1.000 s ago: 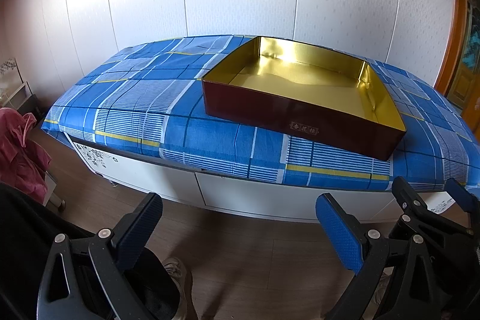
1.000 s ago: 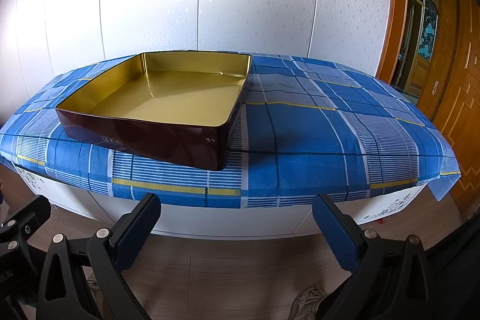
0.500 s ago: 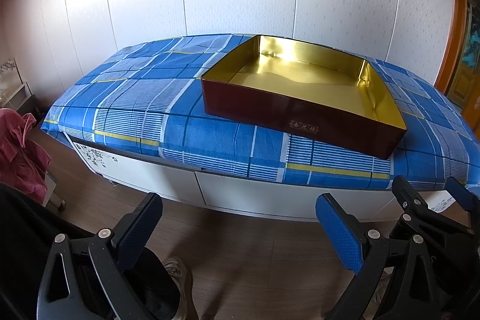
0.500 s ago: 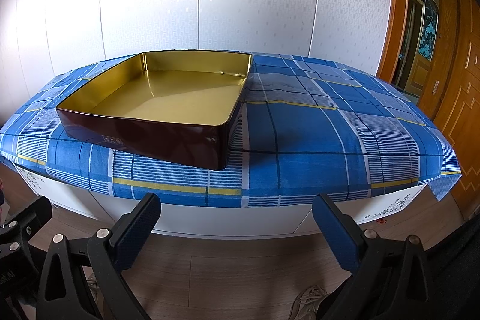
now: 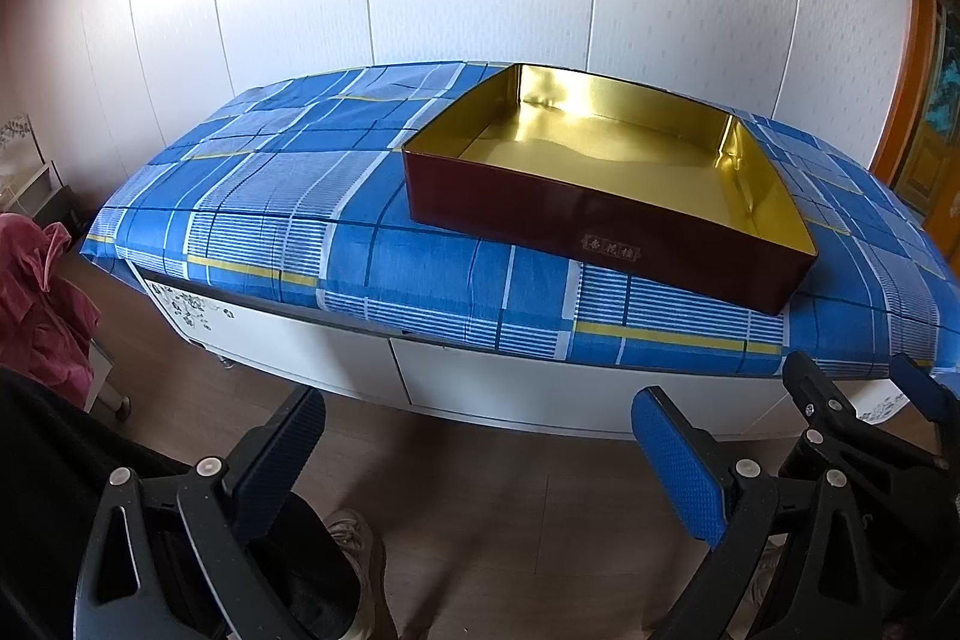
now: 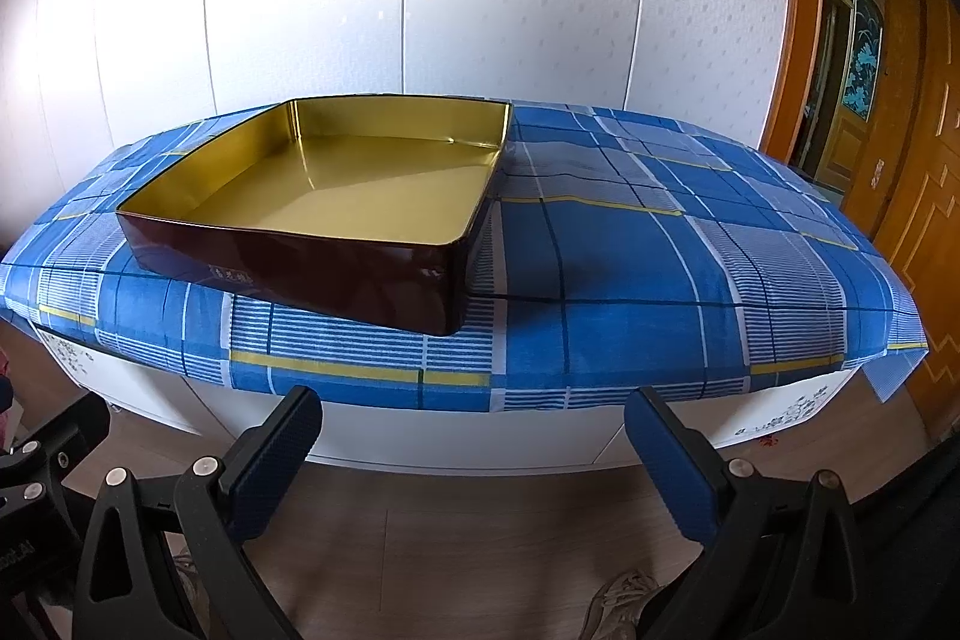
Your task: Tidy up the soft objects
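**Both grippers wide open, short of the tin**

The left gripper (image 5: 477,466) and right gripper (image 6: 474,454) each hung over the wood floor (image 6: 480,538), jaws spread wide and holding nothing. The gold-lined tin (image 5: 606,196) sat empty on the checked cloth (image 6: 630,268) covering the surface, well beyond both sets of jaws. The left wrist view alone showed a pink garment (image 5: 36,304) at far left; the right wrist view alone showed a wooden door (image 6: 900,130).
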Available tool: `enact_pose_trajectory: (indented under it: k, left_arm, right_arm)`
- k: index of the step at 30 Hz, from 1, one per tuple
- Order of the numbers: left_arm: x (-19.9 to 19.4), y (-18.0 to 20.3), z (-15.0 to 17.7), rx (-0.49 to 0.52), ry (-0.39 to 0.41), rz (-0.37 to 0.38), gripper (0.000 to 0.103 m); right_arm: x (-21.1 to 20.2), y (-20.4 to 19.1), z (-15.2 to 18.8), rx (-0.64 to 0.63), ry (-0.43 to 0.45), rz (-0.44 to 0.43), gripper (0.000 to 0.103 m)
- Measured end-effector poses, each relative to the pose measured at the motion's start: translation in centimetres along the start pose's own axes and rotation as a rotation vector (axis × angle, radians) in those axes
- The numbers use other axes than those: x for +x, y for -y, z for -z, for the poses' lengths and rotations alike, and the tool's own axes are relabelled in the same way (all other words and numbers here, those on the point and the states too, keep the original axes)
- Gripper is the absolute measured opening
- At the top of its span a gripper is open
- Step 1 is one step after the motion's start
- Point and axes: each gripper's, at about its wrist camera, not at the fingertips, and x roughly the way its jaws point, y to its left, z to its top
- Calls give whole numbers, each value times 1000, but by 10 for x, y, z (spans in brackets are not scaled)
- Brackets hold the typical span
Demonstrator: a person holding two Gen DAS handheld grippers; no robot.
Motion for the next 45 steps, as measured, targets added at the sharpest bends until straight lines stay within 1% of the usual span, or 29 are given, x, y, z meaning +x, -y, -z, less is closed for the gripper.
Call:
enact_pose_trajectory:
  k: [3, 6, 9, 10, 12, 14, 17, 20, 21, 23, 25, 27, 29, 30, 31, 32, 35, 38, 39, 40, 42, 43, 45]
  left_arm:
    - [2, -1, 0, -1, -11, 6, 103]
    - [5, -2, 0, -8, -32, 21, 103]
    - [11, -6, 1, -28, -66, 54, 103]
    - [13, -8, 2, -38, -78, 77, 103]
    - [15, -12, 3, -68, -90, 121, 103]
    - [17, -16, 4, -95, -98, 141, 103]
    - [21, -20, 5, -113, -117, 149, 103]
    - [29, -23, 7, -123, -159, 140, 103]
    - [34, -26, 9, -140, -181, 157, 103]
    - [40, -33, 11, -182, -217, 188, 103]
    - [46, -40, 14, -226, -250, 209, 103]
    - [52, -44, 17, -249, -285, 210, 103]
    - [61, -46, 20, -267, -342, 205, 103]
    - [67, -46, 22, -270, -376, 201, 103]
    - [70, -47, 23, -272, -392, 199, 103]
    - [73, -46, 24, -272, -407, 194, 103]
    - [73, -43, 27, -253, -400, 175, 103]
    - [72, -35, 28, -212, -394, 162, 103]
    - [73, -32, 29, -198, -395, 158, 103]
    - [71, -31, 30, -190, -397, 156, 103]
    - [73, -26, 33, -162, -404, 138, 103]
    - [75, -27, 33, -155, -405, 133, 103]
    - [77, -25, 35, -131, -405, 112, 103]
  right_arm:
    - [1, 0, 0, -15, 21, 18, 103]
    - [5, 1, -1, -2, -3, 15, 103]
    - [10, 2, 1, -6, -22, 18, 103]
    - [11, 2, 1, -4, -22, 16, 103]
    - [13, 2, 2, -11, -31, 17, 103]
    - [14, 1, 2, -11, -38, 14, 103]
    - [19, 1, 3, -17, -54, 12, 103]
    - [32, -6, 7, -62, -106, 22, 103]
    - [39, -10, 10, -93, -133, 30, 103]
    - [58, -23, 20, -199, -203, 52, 103]
    - [86, -41, 39, -368, -307, 90, 103]
    - [107, -55, 57, -492, -386, 80, 103]
    - [125, -68, 74, -596, -431, 42, 100]
    - [133, -74, 81, -630, -435, 27, 99]
    - [140, -77, 87, -676, -429, 35, 99]
    - [144, -75, 88, -722, -426, 62, 99]
    - [163, -76, 93, -945, -366, 180, 99]
    - [181, -73, 110, -1108, -326, 253, 99]
    - [178, -67, 107, -1134, -340, 250, 99]
    - [184, -64, 110, -1160, -346, 256, 99]
    - [189, -59, 110, -1171, -364, 250, 99]
    - [194, -58, 110, -1176, -374, 233, 99]
    - [203, -61, 114, -1200, -376, 225, 99]
